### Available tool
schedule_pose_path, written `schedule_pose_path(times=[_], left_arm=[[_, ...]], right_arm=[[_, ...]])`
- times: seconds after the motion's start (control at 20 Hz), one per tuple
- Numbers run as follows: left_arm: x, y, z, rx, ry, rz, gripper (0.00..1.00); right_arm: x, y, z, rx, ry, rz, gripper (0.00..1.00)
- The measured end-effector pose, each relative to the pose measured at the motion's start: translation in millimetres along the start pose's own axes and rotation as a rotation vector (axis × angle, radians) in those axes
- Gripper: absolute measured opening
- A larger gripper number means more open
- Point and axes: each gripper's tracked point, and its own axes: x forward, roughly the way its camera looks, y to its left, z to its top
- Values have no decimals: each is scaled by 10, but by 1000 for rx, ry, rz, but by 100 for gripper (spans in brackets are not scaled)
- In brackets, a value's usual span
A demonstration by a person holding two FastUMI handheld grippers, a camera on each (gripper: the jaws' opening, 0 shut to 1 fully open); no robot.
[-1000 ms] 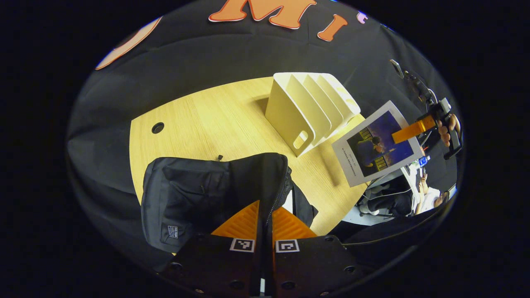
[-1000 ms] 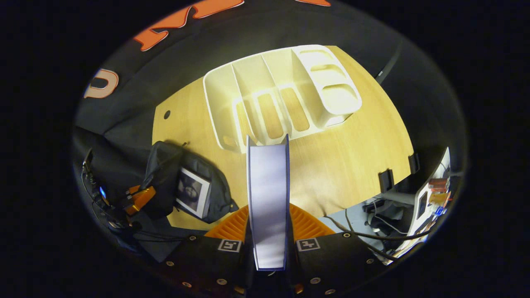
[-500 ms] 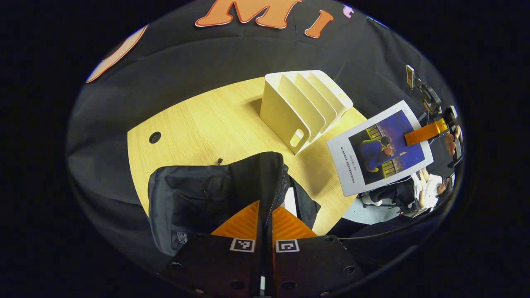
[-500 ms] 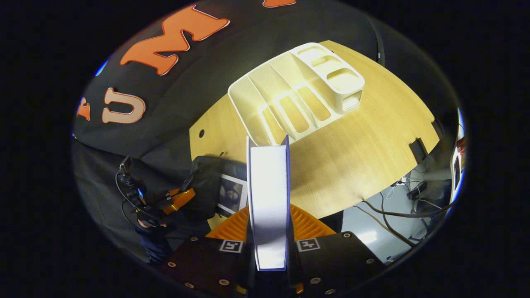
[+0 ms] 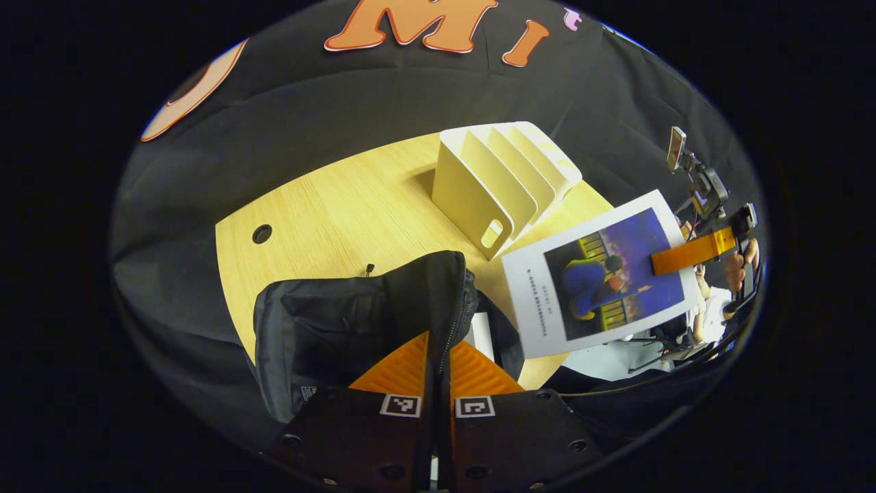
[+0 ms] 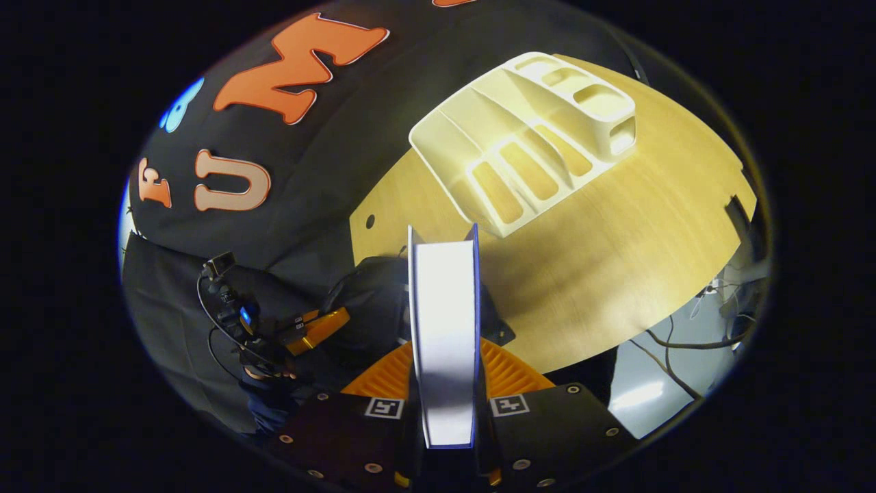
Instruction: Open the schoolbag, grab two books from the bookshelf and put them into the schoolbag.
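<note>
A book (image 5: pixel 602 274) with a white-bordered cover and a dark blue picture hangs in the air over the near right edge of the tabletop (image 5: pixel 342 205), just beside the black schoolbag (image 5: pixel 342 322), its cover tilted up toward the left gripper view and its long axis running from the bag's side toward the right hand-held gripper (image 5: pixel 660 260), which is clamped on the cover's far edge. In the right gripper view the same book (image 6: pixel 443 329) is seen edge-on, white page block between two thin blue covers, standing straight out along that hand-held gripper's fingers (image 6: pixel 510 370), which press on it from either side. The schoolbag sits at the tabletop's near edge with its zipped rim lifted; the left hand-held gripper (image 5: pixel 438 356) is closed on that rim, both fingers against the fabric beside the zipper teeth. A white edge of another book (image 5: pixel 482 332) shows inside the opening. The cream bookshelf (image 5: pixel 503 185), a slanted divider rack, stands on the tabletop behind the bag with its slots bare. A person's hand (image 5: pixel 736 263) grips the right tool's handle.
</note>
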Motion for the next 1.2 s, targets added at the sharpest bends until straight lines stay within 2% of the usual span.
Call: schedule_pose_path(times=[0.35, 0.7, 1.2], left_arm=[[21, -3, 13, -15, -16, 7, 5], [-8, -39, -57, -47, -24, 6, 5], [-81, -219, 31, -20, -49, -18, 5]], right_arm=[[632, 317, -258, 37, 23, 162, 31], [1232, 393, -430, 100, 28, 246, 31], [1856, 561, -527, 189, 4, 321, 31]])
